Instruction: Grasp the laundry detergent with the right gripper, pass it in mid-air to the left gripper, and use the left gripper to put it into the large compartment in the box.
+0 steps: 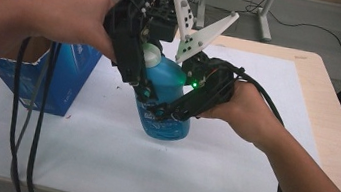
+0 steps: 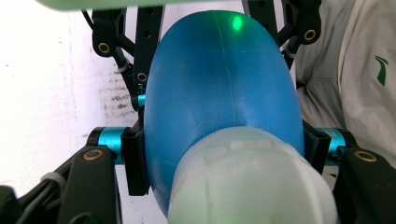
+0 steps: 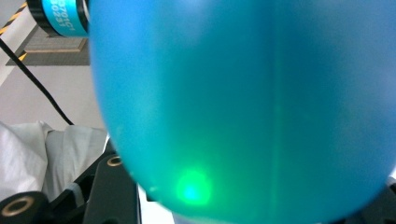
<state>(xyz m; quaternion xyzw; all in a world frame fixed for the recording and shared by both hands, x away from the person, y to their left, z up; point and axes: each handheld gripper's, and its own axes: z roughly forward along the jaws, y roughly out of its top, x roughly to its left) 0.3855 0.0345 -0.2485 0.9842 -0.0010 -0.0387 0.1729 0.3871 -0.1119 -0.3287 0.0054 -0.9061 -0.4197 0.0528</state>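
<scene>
A: Looking at the high view: blue bottle [image 1: 167, 105] stands upright on the white sheet [image 1: 100, 152] over the desk [image 1: 326, 123], near the middle. White cap [image 1: 151, 55] on top.

B: Left hand-held gripper [image 1: 146, 92]?

A: Comes down from above at the bottle's left side, held by the left hand [image 1: 68, 16]. In the left gripper view its pads sit against both flanks of the bottle [image 2: 219, 88], just below the cap [image 2: 252, 182]. Clamped on the bottle.

B: Right one?

A: Right hand-held gripper [image 1: 161, 110] reaches in level from the right, in the right hand [image 1: 242, 108], jaws around the lower body. The right gripper view has the bottle [image 3: 243, 107] pressed close to the lens, with a green light spot on it. Jaws as tight as they go on the bottle, so clamped too.

B: So both grip the same bottle?

A: Yes, left high near the neck, right lower down. The right one also shows beyond the bottle in the left gripper view.

B: Anything else nearby?

A: Blue carton [image 1: 55, 75] on the desk left of the bottle, close but apart. Cables [image 1: 28, 121] hang from the left hand-held gripper over the front edge.
</scene>
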